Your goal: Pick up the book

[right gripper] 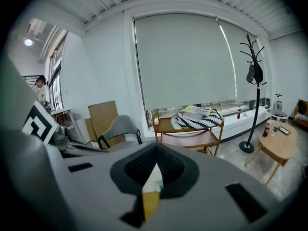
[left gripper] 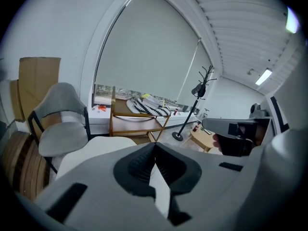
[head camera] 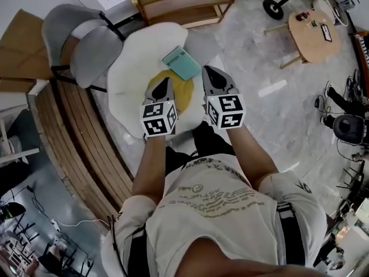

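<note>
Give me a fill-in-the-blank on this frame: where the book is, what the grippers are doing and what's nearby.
1. The teal book lies on a white egg-shaped surface, just beyond its ___ centre patch.
2. The left gripper and right gripper both have their jaws ___, with nothing between them.
3. Beside the white surface, at the head view's left, stands a grey ___.

Missing words: yellow; shut; chair

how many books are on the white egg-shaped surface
1: a teal book on the white surface, past its yellow centre. The left gripper and right gripper cover some surface, so more may be hidden.
</note>
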`<state>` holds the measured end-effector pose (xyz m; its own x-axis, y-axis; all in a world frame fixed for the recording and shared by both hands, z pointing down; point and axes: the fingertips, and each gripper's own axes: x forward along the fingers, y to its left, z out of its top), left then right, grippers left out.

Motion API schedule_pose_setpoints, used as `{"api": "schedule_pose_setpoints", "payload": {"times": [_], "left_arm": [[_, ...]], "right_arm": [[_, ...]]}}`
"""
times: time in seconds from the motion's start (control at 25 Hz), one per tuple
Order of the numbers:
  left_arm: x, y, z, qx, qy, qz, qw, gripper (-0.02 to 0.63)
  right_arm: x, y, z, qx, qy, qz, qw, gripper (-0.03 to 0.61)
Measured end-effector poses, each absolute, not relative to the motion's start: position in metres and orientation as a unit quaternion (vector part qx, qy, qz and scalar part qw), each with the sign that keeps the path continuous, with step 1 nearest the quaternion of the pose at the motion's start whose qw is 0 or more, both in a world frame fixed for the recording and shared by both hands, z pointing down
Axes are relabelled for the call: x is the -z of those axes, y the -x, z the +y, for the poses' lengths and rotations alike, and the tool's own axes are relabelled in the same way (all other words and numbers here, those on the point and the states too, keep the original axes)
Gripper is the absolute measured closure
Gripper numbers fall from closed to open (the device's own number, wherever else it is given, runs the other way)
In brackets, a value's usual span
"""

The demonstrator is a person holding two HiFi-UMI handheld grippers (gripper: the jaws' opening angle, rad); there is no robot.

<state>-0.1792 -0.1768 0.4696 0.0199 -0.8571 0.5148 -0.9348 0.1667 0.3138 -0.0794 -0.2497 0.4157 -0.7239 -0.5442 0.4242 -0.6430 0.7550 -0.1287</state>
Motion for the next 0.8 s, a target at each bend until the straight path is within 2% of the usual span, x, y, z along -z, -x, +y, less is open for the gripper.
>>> {"api": "schedule_pose_setpoints", "payload": {"times": [0.8], "left_arm": [[-0.66, 0.149, -0.233, -0.146, -0.635, -0.665, 0.365, 0.595]], "right_arm": [[-0.614, 0.057, -0.309, -0.217, -0.305, -0.893, 0.25, 0.551]]}}
